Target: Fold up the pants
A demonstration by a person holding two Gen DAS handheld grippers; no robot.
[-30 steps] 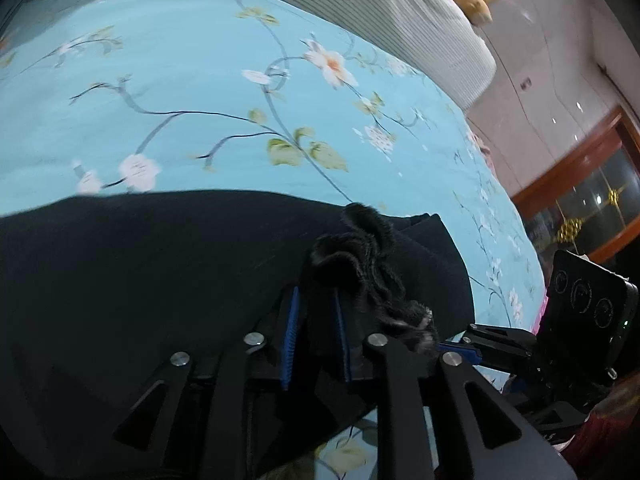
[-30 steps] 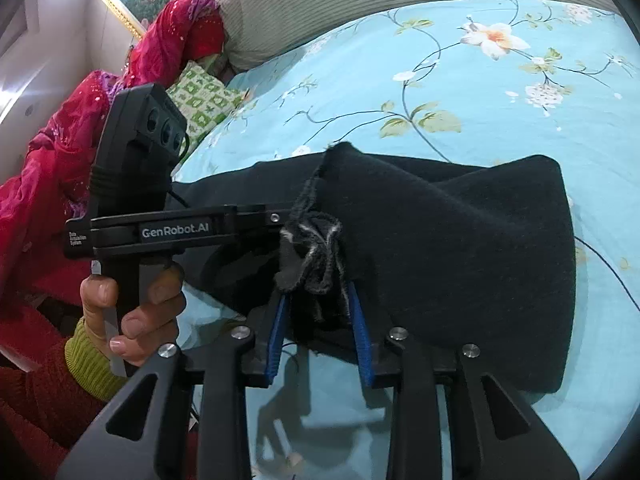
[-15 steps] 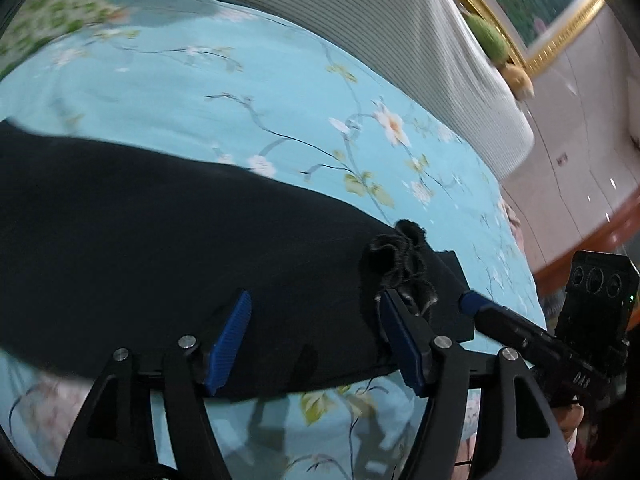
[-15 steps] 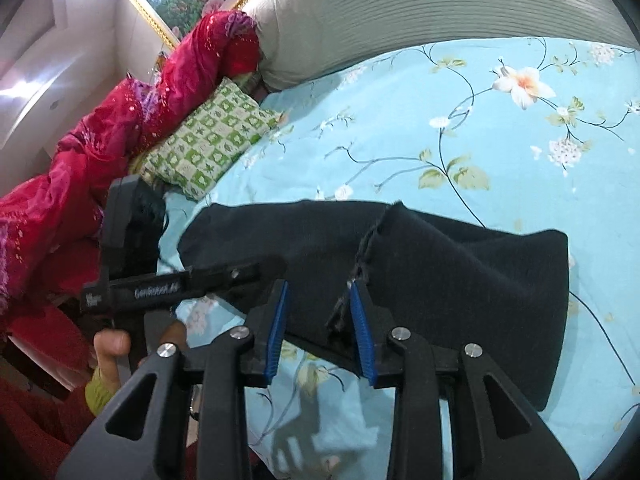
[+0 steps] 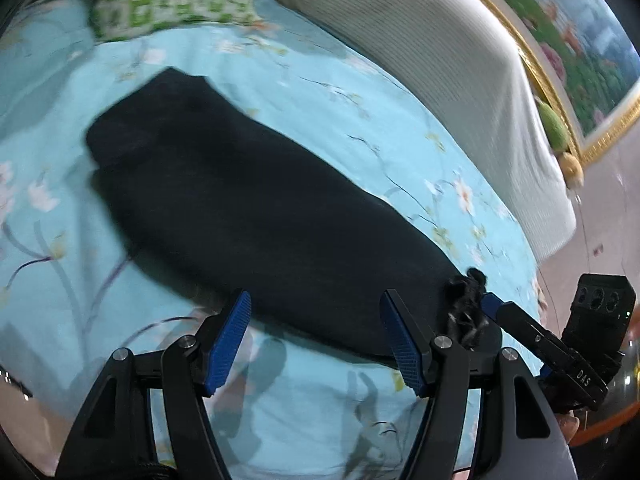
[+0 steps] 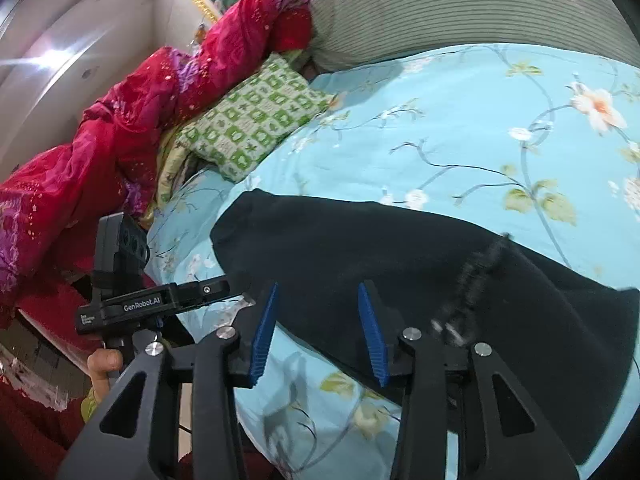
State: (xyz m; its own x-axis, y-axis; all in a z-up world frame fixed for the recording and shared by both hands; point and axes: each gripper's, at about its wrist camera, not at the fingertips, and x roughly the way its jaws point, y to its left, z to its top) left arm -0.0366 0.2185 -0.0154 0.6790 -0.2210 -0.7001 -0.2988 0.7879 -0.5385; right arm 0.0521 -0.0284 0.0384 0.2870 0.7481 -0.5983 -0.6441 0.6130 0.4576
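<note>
The black pants (image 5: 260, 216) lie folded in a long strip on the blue flowered sheet (image 5: 360, 92), with a frayed hem (image 5: 466, 304) at the right end. My left gripper (image 5: 316, 336) is open wide over the near edge of the pants, its blue pads touching nothing. In the right wrist view the pants (image 6: 400, 272) reach from centre to right, the frayed hem (image 6: 480, 268) to the right of my right gripper (image 6: 316, 332). Its jaws are opening; cloth shows behind them, but the pads press on nothing. A hand (image 6: 102, 360) holds the left gripper (image 6: 236, 296) at the left.
A green checked pillow (image 6: 256, 120) and a red blanket (image 6: 120, 128) lie at the far left of the bed. A striped beige headboard cushion (image 6: 460, 8) runs along the back. The bed's near edge (image 6: 208, 360) lies just below the grippers.
Both grippers have let go of the frayed hem and drawn back from it. The left one opened wide and swung left along the pants. The right jaws have spread wider.
</note>
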